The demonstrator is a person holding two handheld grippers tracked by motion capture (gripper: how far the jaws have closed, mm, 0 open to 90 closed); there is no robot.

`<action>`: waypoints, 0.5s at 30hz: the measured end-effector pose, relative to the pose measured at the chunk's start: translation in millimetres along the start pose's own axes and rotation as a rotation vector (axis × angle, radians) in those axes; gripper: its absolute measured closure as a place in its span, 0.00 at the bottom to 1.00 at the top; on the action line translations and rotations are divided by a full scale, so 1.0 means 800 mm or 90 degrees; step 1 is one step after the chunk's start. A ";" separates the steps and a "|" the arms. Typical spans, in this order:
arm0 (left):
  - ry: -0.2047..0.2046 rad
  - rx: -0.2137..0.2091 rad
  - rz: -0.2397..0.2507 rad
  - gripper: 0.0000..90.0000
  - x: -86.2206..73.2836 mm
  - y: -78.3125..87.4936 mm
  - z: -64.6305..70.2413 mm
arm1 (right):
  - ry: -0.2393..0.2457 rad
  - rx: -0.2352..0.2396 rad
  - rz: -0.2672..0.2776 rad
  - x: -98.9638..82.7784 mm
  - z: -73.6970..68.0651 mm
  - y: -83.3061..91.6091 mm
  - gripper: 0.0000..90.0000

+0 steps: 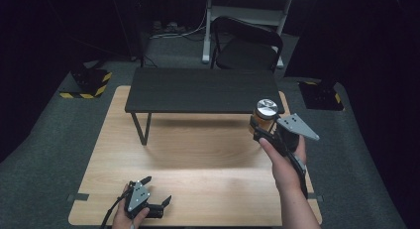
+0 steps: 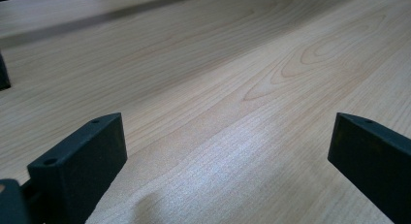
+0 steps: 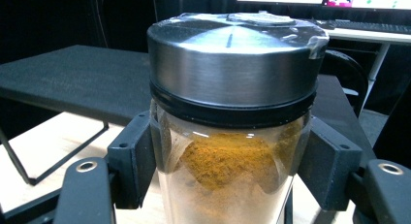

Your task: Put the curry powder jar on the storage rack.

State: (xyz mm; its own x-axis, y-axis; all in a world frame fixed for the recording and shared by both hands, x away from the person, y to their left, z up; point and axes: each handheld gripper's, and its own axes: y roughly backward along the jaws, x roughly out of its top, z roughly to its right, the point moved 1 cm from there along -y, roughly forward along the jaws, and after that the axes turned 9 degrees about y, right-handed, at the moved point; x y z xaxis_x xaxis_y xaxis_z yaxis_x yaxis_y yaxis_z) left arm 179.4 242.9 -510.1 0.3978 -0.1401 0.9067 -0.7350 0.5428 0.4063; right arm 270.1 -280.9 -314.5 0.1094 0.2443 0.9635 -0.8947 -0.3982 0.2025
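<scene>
Upright spice jar clamped between right gripper jaws, dark shelf just ahead and left of it; left gripper gapes empty, farther back.

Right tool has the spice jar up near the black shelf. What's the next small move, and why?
Probably carry the spice jar a little forward and set it on the black shelf. The right tool grips it upright at the shelf's near right corner, above the top; the left tool rests open, low over the wooden table.
</scene>
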 end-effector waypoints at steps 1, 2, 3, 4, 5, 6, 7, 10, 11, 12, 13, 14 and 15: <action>0.000 0.000 0.000 0.01 0.000 0.000 0.000 | 0.000 0.001 0.000 0.004 -0.001 -0.004 0.34; 0.000 0.000 0.000 0.01 0.000 0.000 0.000 | 0.001 0.002 0.001 0.008 -0.001 -0.009 0.34; -0.001 0.000 0.000 0.01 0.000 0.000 0.000 | 0.002 0.003 0.003 0.017 -0.003 -0.017 0.34; -0.001 -0.001 -0.001 0.01 0.000 0.000 0.000 | 0.002 0.003 0.003 0.017 -0.003 -0.017 0.34; -0.001 -0.001 0.000 0.01 0.000 0.000 0.000 | 0.002 0.005 0.003 0.021 -0.004 -0.021 0.34; 0.000 -0.001 0.001 0.01 0.000 0.000 0.000 | 0.004 0.006 0.004 0.025 -0.006 -0.025 0.34; 0.000 -0.002 0.000 0.01 0.000 0.000 -0.001 | 0.005 0.007 0.006 0.028 -0.008 -0.029 0.34; 0.006 -0.004 0.003 0.01 -0.001 0.000 -0.001 | 0.010 0.010 0.010 0.037 -0.014 -0.042 0.34; 0.004 -0.004 0.001 0.01 -0.001 0.001 -0.002 | 0.013 0.011 0.011 0.040 -0.017 -0.046 0.34; 0.003 -0.005 0.000 0.01 0.000 0.001 -0.002 | 0.016 0.013 0.013 0.043 -0.019 -0.051 0.34; 0.001 -0.005 -0.002 0.01 0.000 0.001 -0.002 | 0.018 0.016 0.015 0.046 -0.022 -0.056 0.34; 0.002 -0.006 -0.001 0.01 0.000 0.001 -0.002 | 0.019 0.017 0.015 0.047 -0.023 -0.060 0.34; 0.002 -0.006 -0.001 0.01 0.000 0.001 -0.002 | 0.019 0.018 0.016 0.050 -0.026 -0.066 0.34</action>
State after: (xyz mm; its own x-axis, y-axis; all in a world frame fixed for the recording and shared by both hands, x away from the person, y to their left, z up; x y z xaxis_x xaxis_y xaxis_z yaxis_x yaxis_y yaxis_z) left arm 179.9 244.9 -510.0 0.4006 -0.1382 0.9058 -0.7296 0.5498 0.4066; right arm 312.6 -231.8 -290.3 0.0739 0.2599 0.9628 -0.8846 -0.4286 0.1836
